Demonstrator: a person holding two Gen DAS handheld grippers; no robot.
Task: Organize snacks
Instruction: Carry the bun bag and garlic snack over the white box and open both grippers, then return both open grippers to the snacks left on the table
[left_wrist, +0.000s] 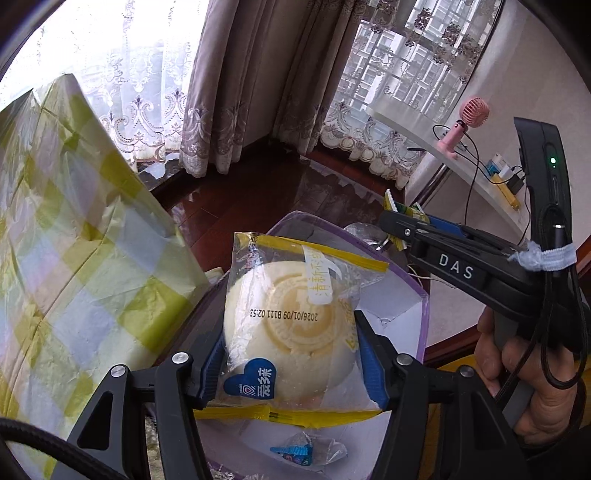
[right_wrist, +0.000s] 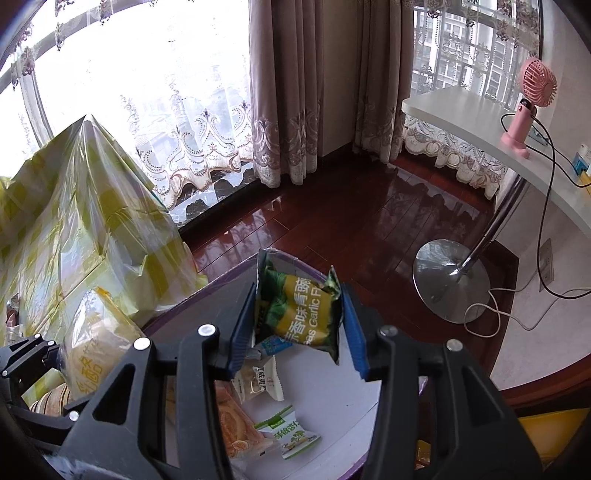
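My left gripper (left_wrist: 291, 354) is shut on a pale round bun in a clear wrapper with yellow edges (left_wrist: 291, 321), held above the purple-rimmed white box (left_wrist: 402, 310). My right gripper (right_wrist: 297, 328) is shut on a green and yellow pea snack packet (right_wrist: 299, 314), held over the same box (right_wrist: 354, 413). The right gripper also shows in the left wrist view (left_wrist: 399, 221), to the upper right of the bun. The bun shows at the left of the right wrist view (right_wrist: 96, 347). Several small snack packets (right_wrist: 258, 380) lie on the box floor.
A large green and white checked bag (left_wrist: 74, 258) stands left of the box, close to it. Dark red wooden floor (right_wrist: 351, 221) lies beyond. A white table on a chrome stand (right_wrist: 450, 280) with a pink fan (right_wrist: 532, 99) is at the right. Curtains hang behind.
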